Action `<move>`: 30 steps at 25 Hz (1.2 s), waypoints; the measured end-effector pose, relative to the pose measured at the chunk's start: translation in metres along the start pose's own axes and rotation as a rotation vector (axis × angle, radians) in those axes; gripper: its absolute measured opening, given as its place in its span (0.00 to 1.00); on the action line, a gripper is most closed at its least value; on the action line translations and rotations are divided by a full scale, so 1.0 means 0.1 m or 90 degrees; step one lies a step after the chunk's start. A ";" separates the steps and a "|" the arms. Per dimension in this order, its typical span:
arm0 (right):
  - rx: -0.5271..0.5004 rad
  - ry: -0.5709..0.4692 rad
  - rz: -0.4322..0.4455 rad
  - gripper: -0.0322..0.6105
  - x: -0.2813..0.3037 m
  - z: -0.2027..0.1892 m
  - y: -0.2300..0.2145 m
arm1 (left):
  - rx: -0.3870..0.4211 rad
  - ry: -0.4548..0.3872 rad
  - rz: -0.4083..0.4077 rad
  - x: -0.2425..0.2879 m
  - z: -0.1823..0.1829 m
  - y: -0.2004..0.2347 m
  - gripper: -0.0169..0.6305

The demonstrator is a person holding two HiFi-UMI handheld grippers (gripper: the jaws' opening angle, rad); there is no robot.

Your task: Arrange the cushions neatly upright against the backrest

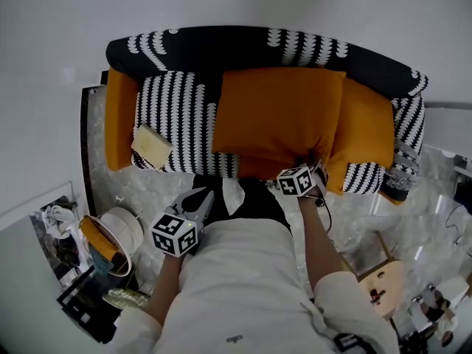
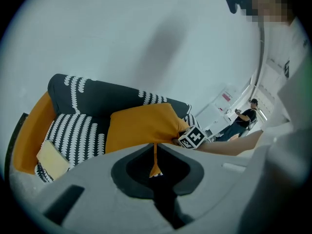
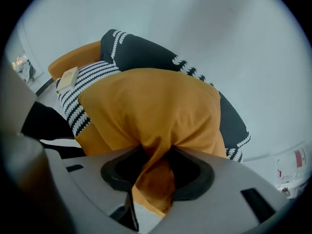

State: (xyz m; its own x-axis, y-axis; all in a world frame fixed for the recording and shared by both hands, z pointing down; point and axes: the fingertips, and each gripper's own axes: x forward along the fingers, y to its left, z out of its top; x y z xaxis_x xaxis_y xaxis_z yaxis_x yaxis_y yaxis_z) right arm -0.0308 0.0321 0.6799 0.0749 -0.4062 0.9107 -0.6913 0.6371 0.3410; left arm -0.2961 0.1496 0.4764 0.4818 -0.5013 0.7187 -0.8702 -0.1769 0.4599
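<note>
A large orange cushion (image 1: 276,113) lies on the seat of a black-and-white patterned sofa (image 1: 221,50), leaning toward the backrest. My right gripper (image 1: 310,162) is at its front edge. In the right gripper view the orange cushion (image 3: 151,111) bunches between the jaws, which my right gripper (image 3: 156,155) has shut on the fabric. A second orange cushion (image 1: 365,135) sits behind it to the right. My left gripper (image 1: 206,196) hangs shut in front of the sofa, holding nothing. Past its jaws (image 2: 155,155) I see the orange cushion (image 2: 139,126).
A pale yellow pad (image 1: 151,146) lies on the seat's left, beside the orange armrest (image 1: 118,120). A white round basket (image 1: 122,231) and clutter stand at the lower left. A wooden stool (image 1: 383,282) is at the lower right. A person (image 2: 243,118) stands far off.
</note>
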 end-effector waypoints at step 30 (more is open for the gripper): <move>0.324 -0.267 0.419 0.09 -1.88 2.75 1.06 | -0.075 -0.090 -0.041 -0.65 0.61 1.69 0.05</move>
State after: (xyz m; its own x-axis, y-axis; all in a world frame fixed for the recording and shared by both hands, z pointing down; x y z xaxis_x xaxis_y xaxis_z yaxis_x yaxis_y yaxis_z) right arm -0.3155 -0.0039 0.4809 -0.6410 -0.3318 0.6921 -0.7417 0.4996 -0.4474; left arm -0.4802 0.1008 0.4760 0.5098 -0.6072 0.6094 -0.8160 -0.1169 0.5661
